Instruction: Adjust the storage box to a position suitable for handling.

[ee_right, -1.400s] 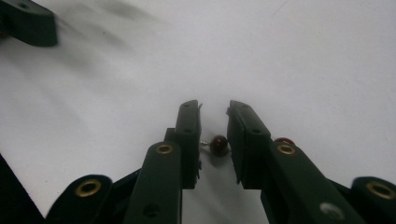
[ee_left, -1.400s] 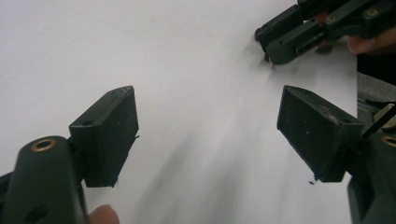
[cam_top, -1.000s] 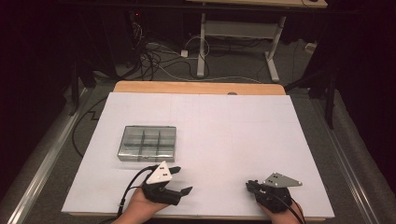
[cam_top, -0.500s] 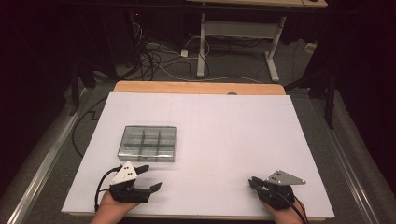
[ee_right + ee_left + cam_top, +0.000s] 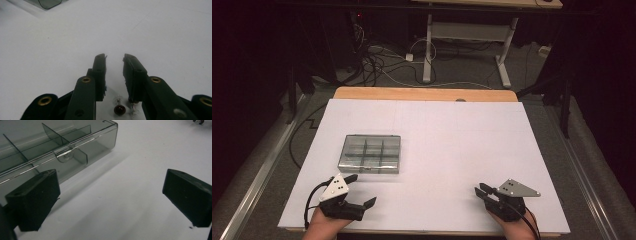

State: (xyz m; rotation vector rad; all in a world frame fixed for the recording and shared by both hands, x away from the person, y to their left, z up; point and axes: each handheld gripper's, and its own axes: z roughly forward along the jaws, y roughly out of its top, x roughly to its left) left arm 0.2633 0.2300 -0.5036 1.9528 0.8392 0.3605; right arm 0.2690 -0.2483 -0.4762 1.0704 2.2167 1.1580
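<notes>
the clear compartment box [image 5: 370, 154] lies left of centre, just above the left gripper [image 5: 360, 192], whose jaws have just spread wide, empty; the right gripper [image 5: 478, 190], lower right, has been parting slightly over small earrings [image 5: 119, 109], pinching nothing

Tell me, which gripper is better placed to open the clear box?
Left, probably. The left gripper sits right beside the clear box, jaws wide open, and its view shows the box's latch just ahead. The right gripper is far across the white table, jaws only slightly apart.
</notes>
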